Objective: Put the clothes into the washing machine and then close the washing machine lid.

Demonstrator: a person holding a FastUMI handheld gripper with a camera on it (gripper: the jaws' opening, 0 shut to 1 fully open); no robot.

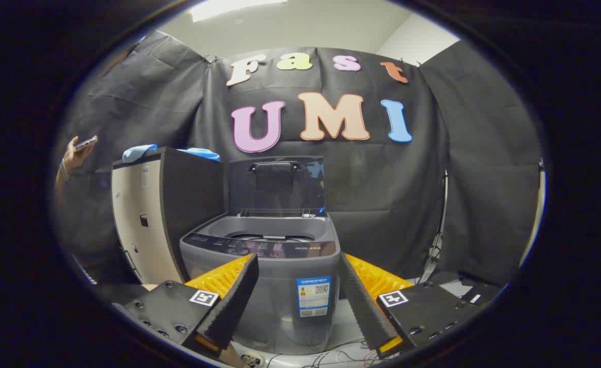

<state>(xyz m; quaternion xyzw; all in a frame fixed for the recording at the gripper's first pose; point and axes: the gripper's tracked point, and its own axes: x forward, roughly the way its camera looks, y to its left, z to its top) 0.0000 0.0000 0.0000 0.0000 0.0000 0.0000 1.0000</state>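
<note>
Gripper (pixel 299 278) nearest the lens: its two fingers (pixel 231 299) spread wide apart, released, nothing held between them. Both fingers point at the washing machine (pixel 262 276), which stands just ahead and shows in the gap between them. Machine is a grey top-loader; lid (pixel 277 185) stands raised upright at the back, tub opening (pixel 270 231) exposed below it. Control panel (pixel 259 249) runs across the front rim. A sticker (pixel 313 296) sits on the machine's front wall, between the fingertips. Thin cables (pixel 331 352) trail on the floor by the machine's base. Just beside the machine, on its left, a tall cabinet (pixel 149 220) with a pale front and dark side. Clothes (pixel 139 152), light blue, lie on top of the cabinet, well apart from the fingers; a second blue heap (pixel 201 152) lies further along the same top. Beyond the cabinet, a person's hand (pixel 73 156) holds up a phone (pixel 86 143).
</note>
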